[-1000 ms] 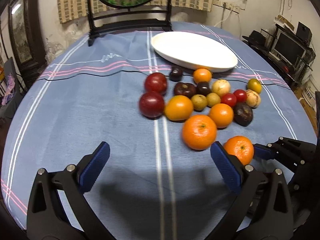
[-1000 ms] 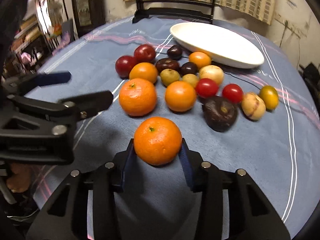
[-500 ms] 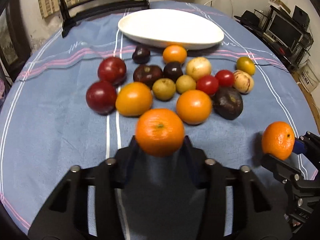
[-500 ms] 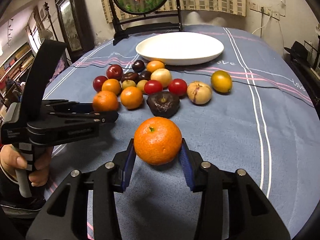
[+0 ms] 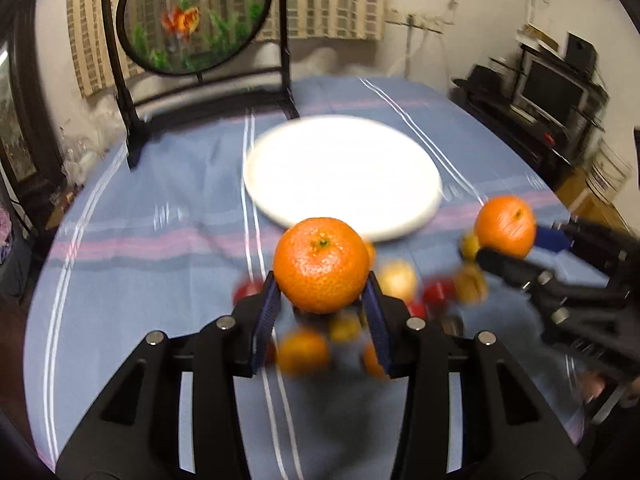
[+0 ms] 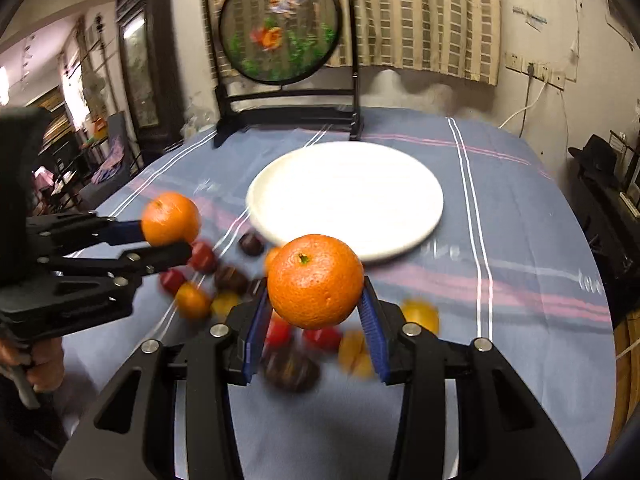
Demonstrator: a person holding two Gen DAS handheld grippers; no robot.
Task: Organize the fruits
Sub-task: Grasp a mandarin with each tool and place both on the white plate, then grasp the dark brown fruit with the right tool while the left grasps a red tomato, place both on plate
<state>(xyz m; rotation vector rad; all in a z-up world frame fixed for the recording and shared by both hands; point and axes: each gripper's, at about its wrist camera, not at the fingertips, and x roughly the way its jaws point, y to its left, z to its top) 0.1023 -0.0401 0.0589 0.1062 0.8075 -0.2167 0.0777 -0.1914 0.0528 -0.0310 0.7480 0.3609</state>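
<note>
My left gripper (image 5: 322,312) is shut on an orange (image 5: 321,265) and holds it above the table, short of the white plate (image 5: 340,168). My right gripper (image 6: 314,322) is shut on a second orange (image 6: 315,281), also lifted, near the plate (image 6: 344,194). Each gripper shows in the other's view: the right one with its orange (image 5: 505,226) at the right, the left one with its orange (image 6: 171,219) at the left. Several blurred fruits (image 6: 224,276) lie on the cloth below both grippers.
A blue striped tablecloth (image 5: 160,216) covers the round table. A round framed fish screen on a black stand (image 5: 192,20) stands at the far edge behind the plate. Furniture and a monitor (image 5: 552,92) stand beyond the table's right side.
The left gripper closed on an orange and lifted it. Both grippers have risen and moved forward toward the plate, each carrying its orange; the fruit pile now lies beneath them.
</note>
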